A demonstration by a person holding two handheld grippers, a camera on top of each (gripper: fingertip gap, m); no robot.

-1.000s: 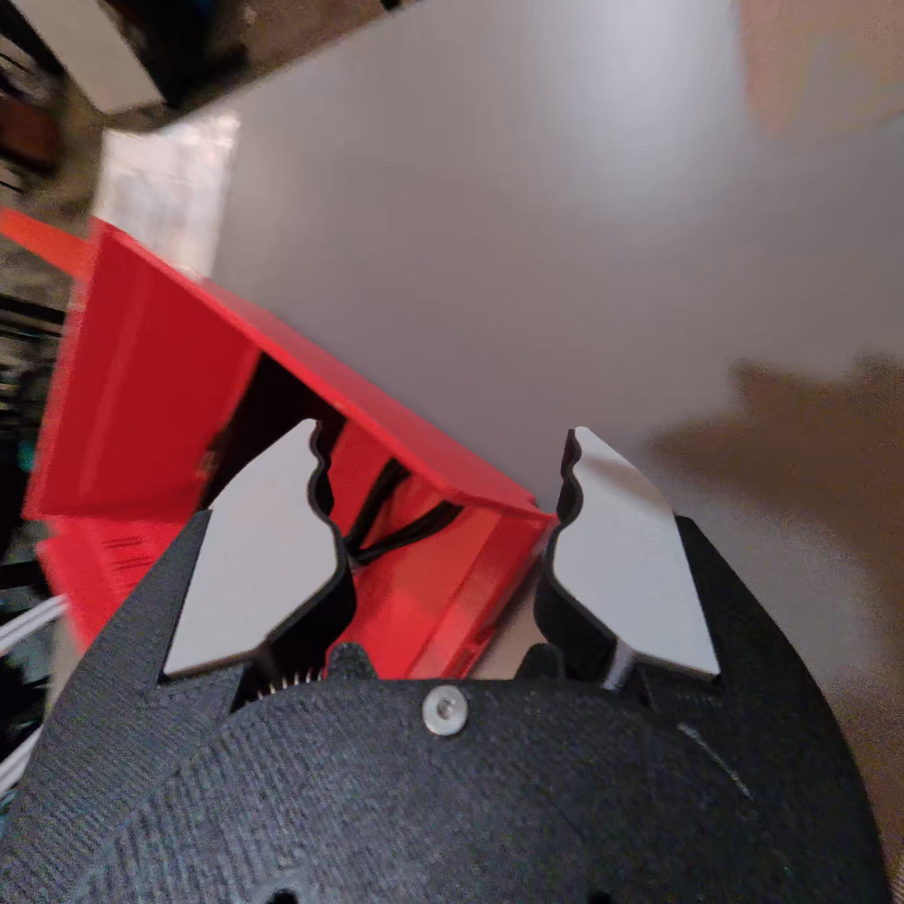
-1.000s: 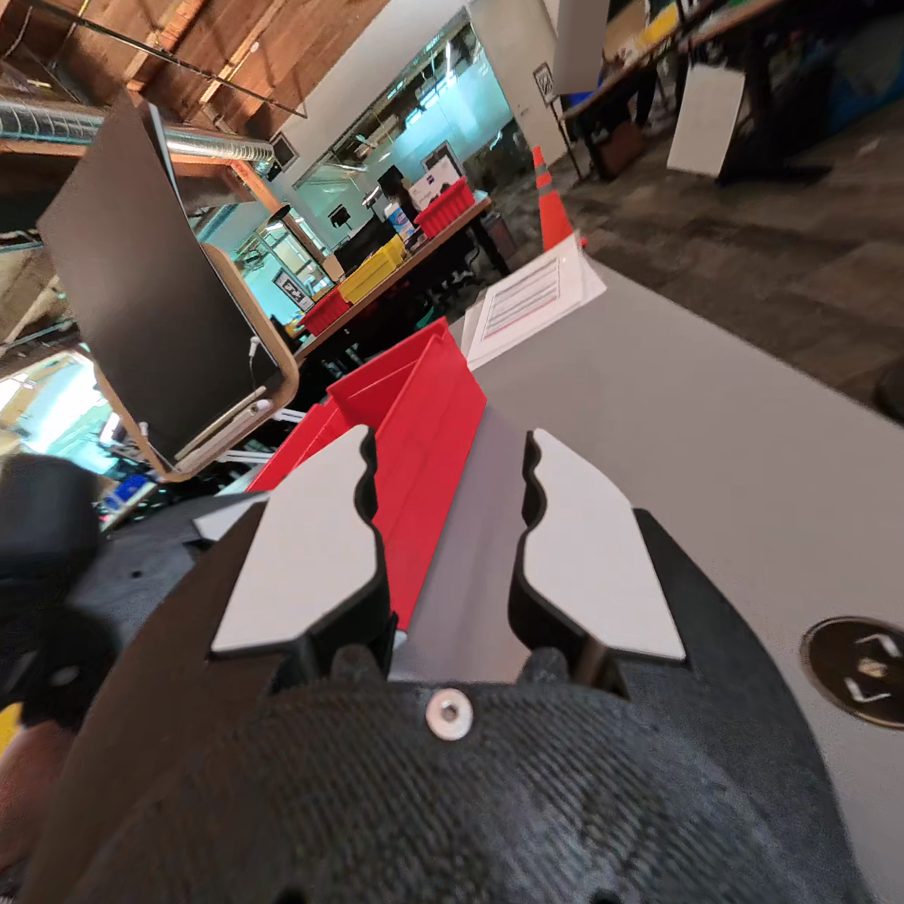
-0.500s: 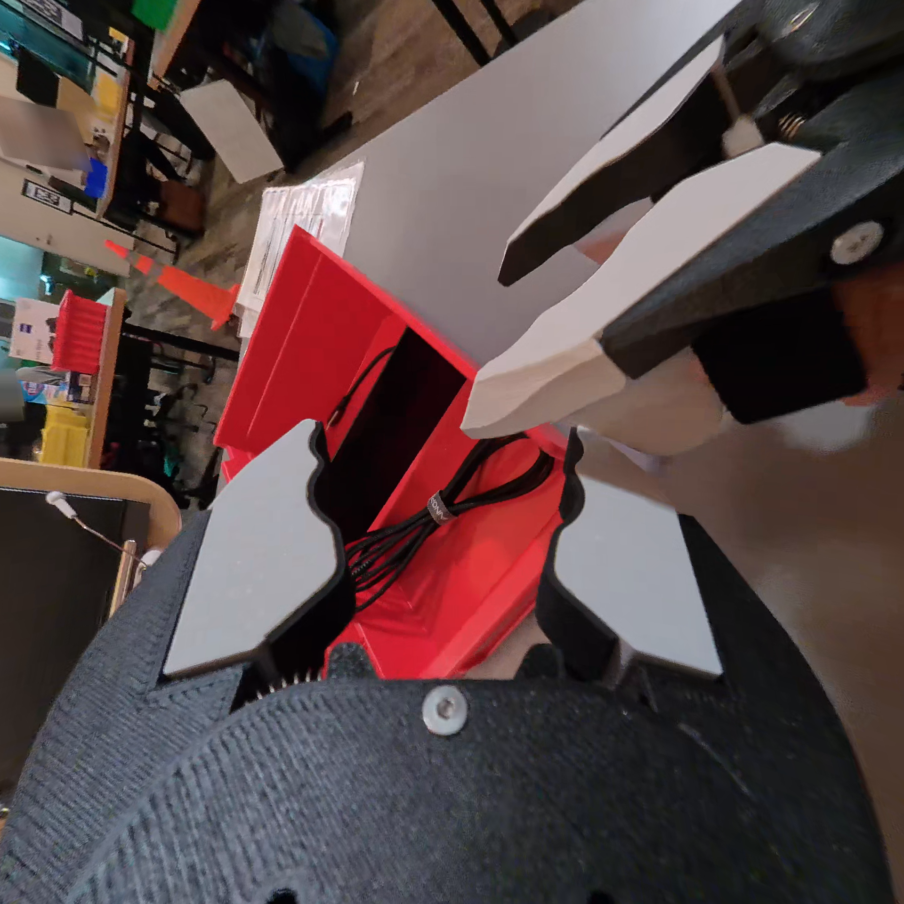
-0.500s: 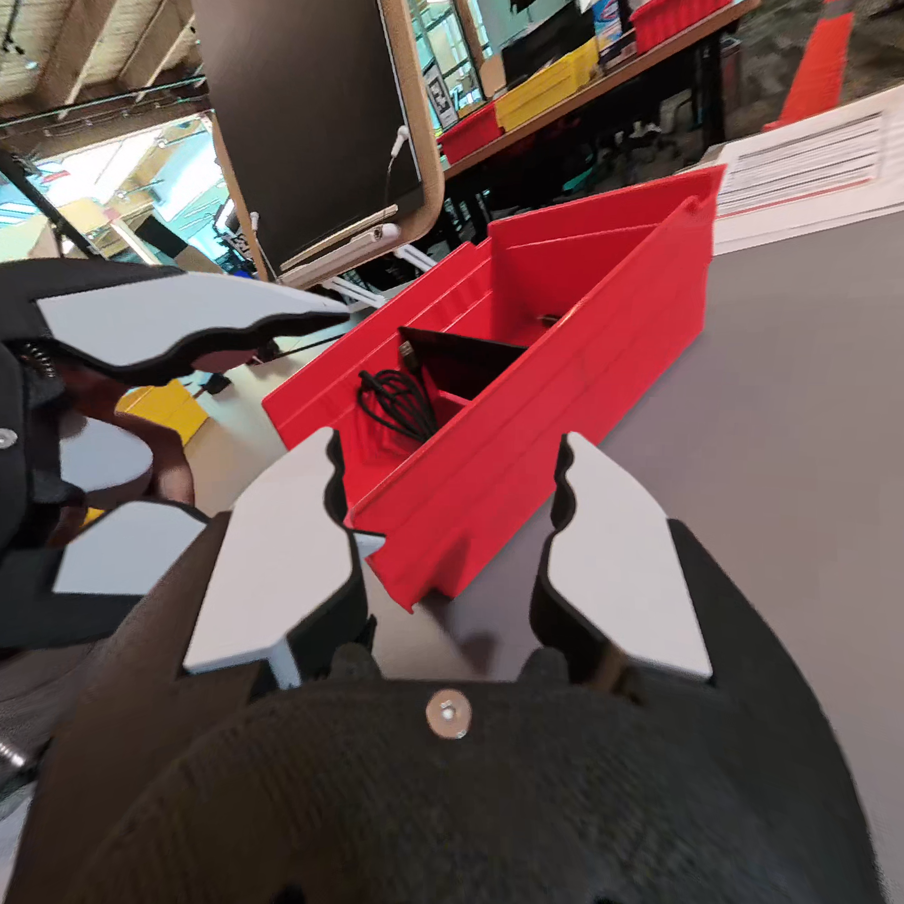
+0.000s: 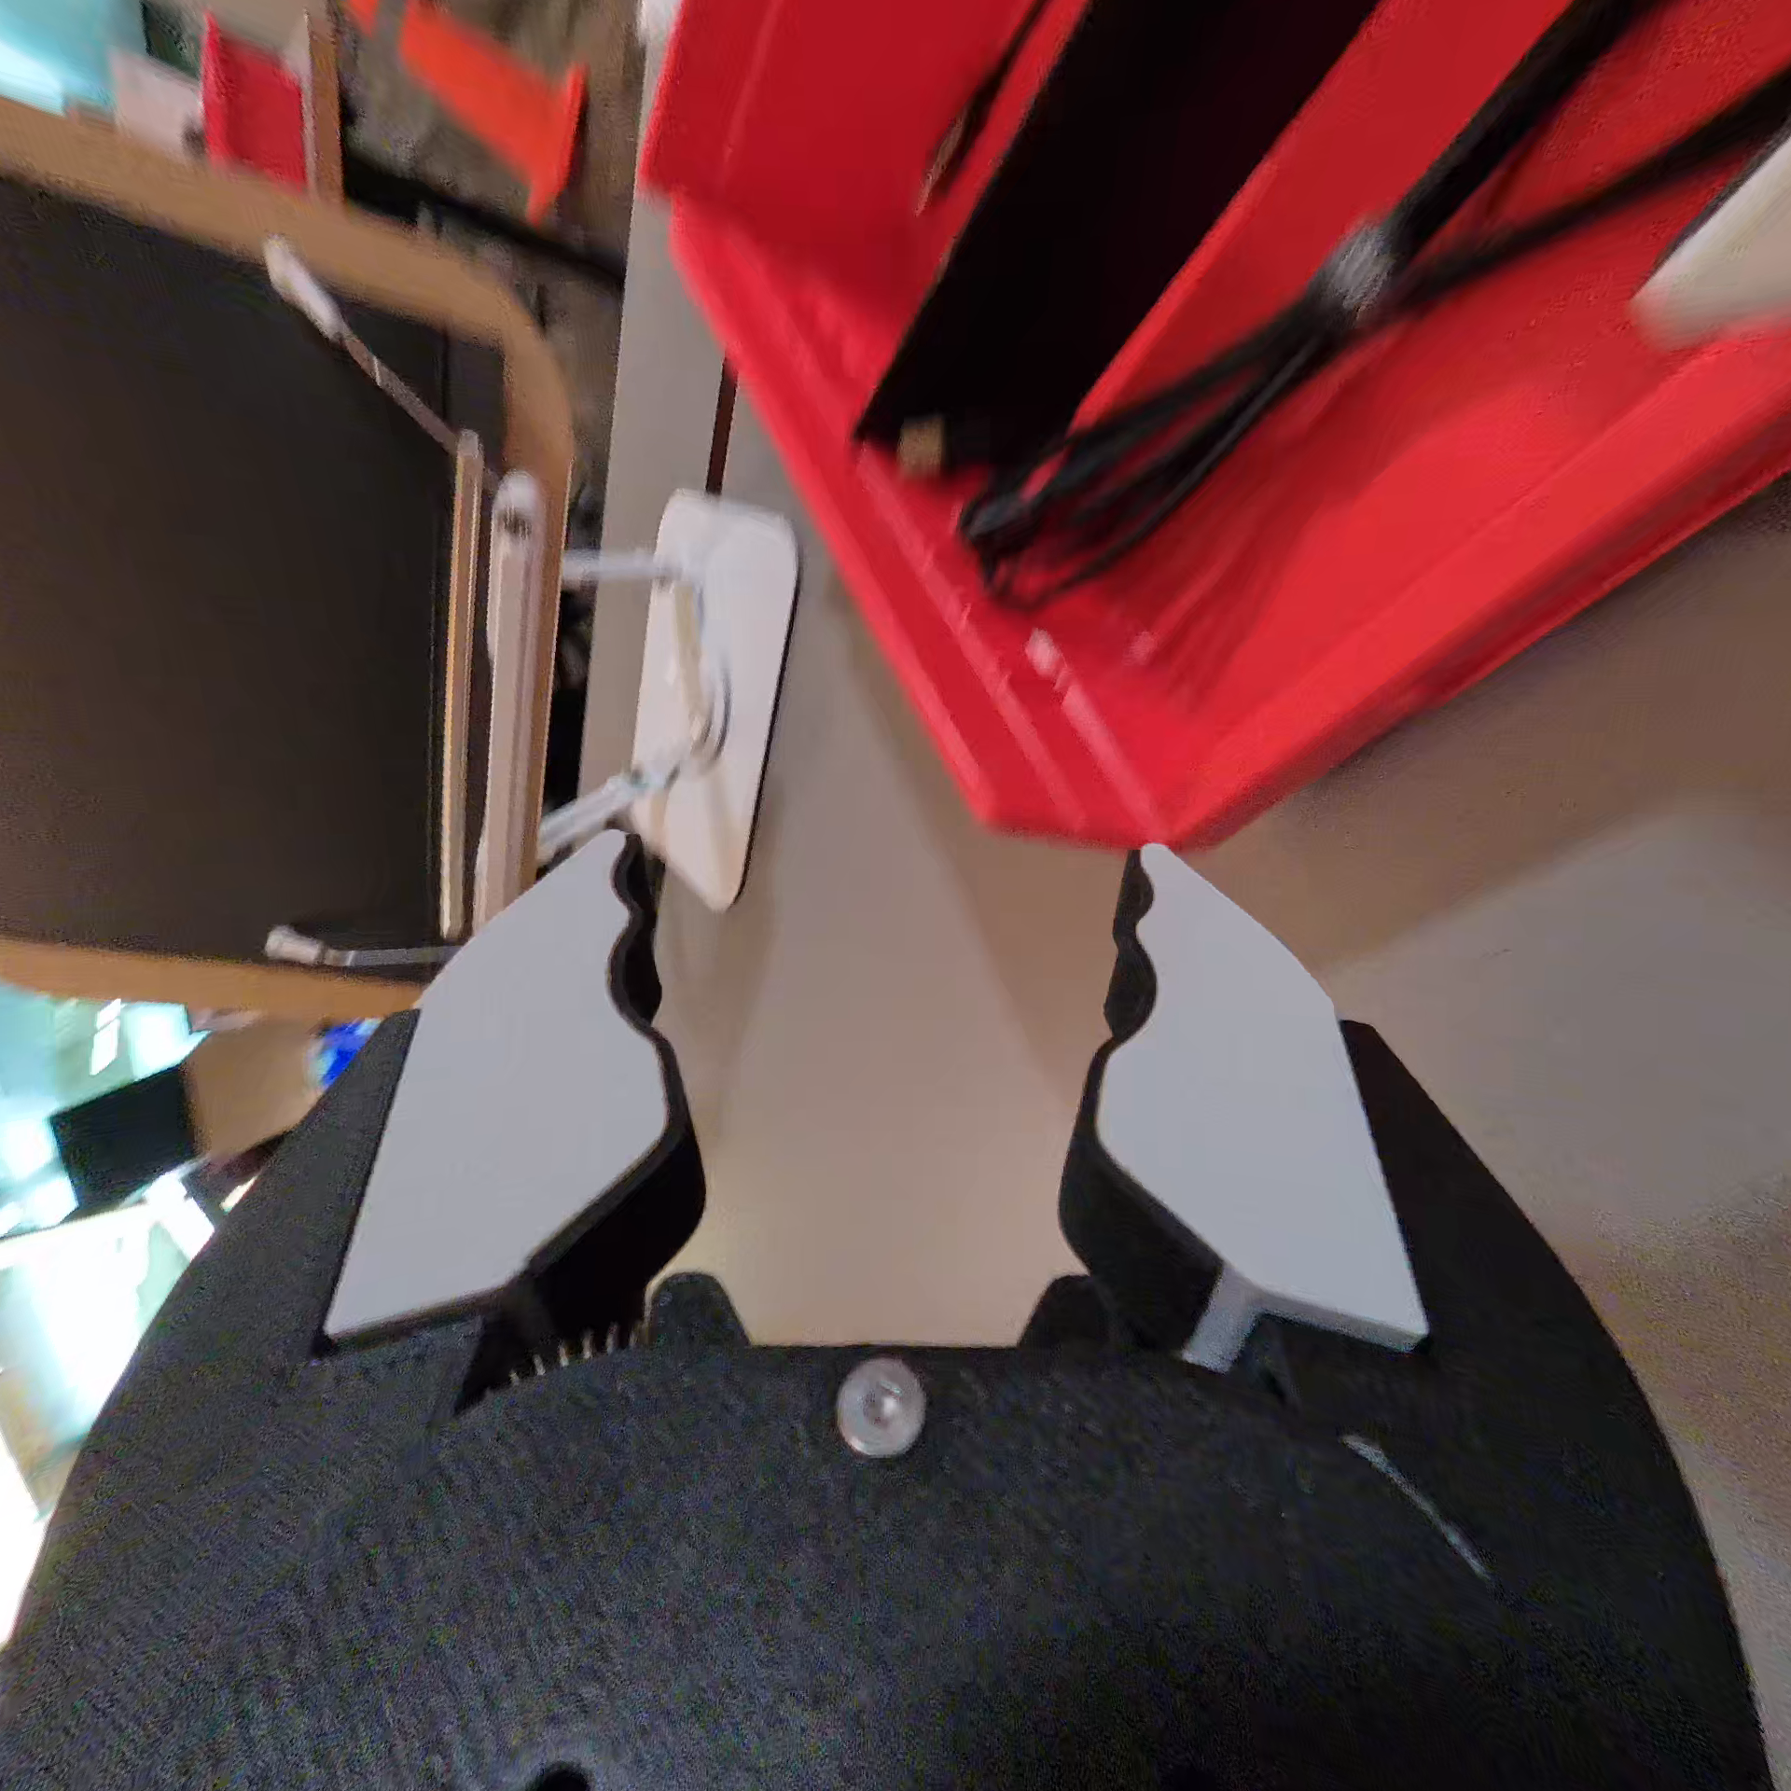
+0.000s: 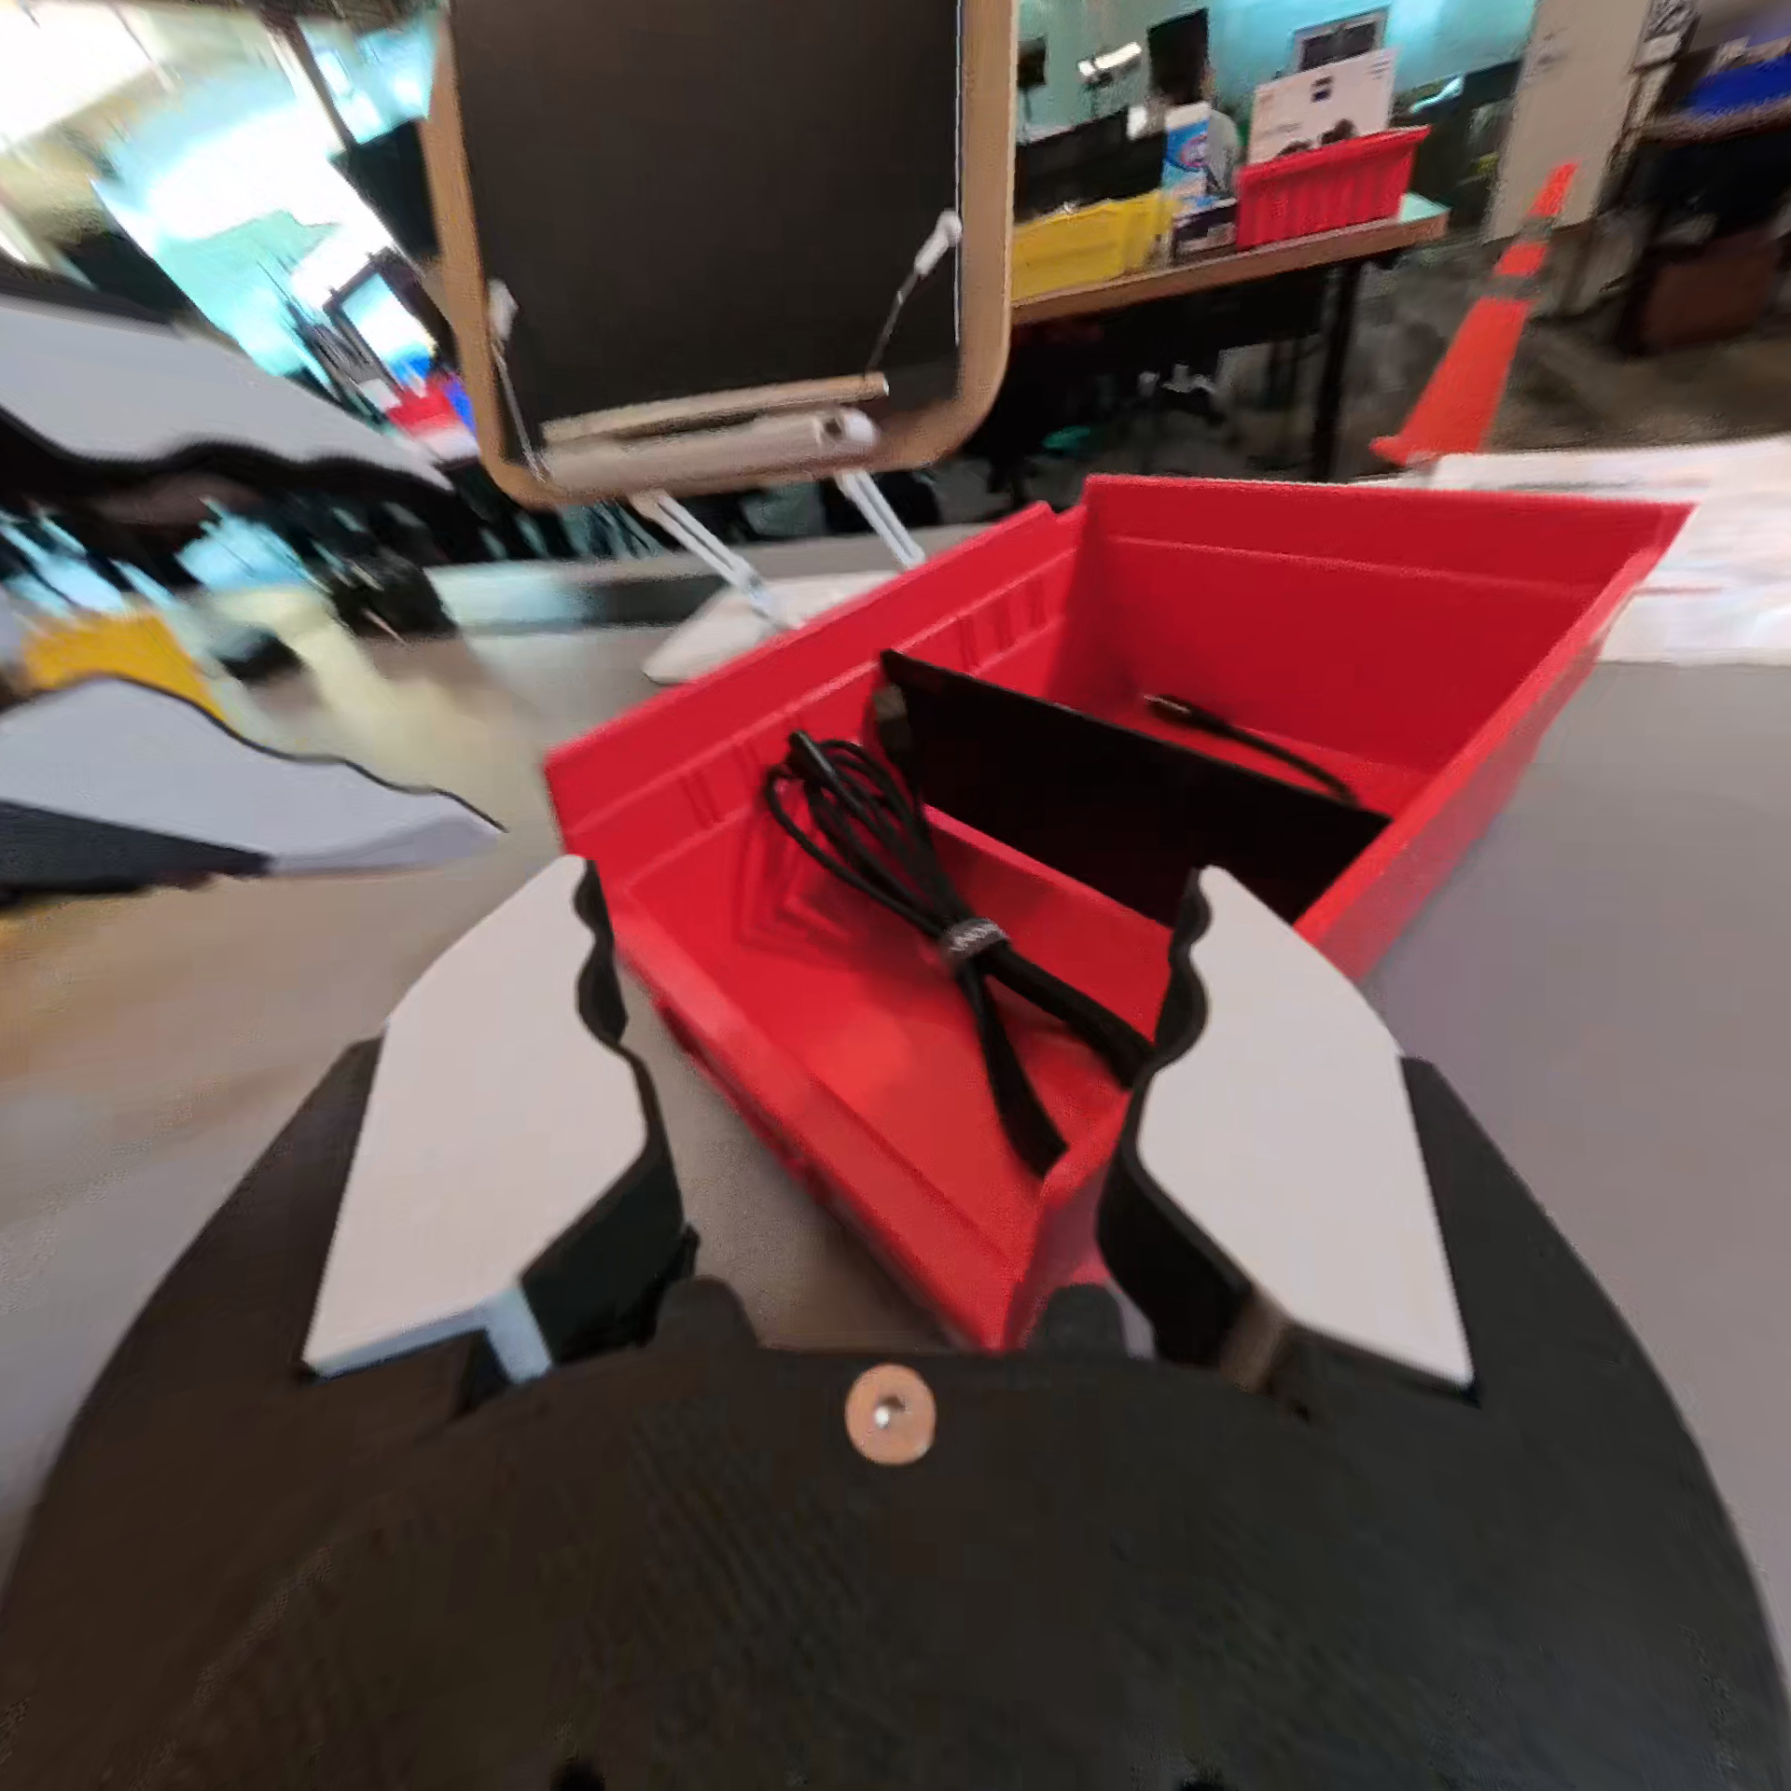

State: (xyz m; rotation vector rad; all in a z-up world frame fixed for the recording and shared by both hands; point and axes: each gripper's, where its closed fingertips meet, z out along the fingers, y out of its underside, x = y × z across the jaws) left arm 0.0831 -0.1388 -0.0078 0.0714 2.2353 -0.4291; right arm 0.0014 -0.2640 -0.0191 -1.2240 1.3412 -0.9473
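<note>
Left wrist view: the left gripper [image 5: 887, 930] is spread and empty over the grey table [image 5: 901, 1115]; the red plastic bin [image 5: 1357, 543] lies just ahead to its right.

Right wrist view: the right gripper [image 6: 887, 969], also spread and empty, hangs above the bin's near compartment, where a bundled black cable [image 6: 930, 901] lies. It looks light and limp, best pinched at its band. It runs from beside the right finger away leftward toward the black divider [image 6: 1115, 785].

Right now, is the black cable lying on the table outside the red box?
No, the bundled black cable lies inside the red bin, in the near compartment in front of the black divider.
</note>
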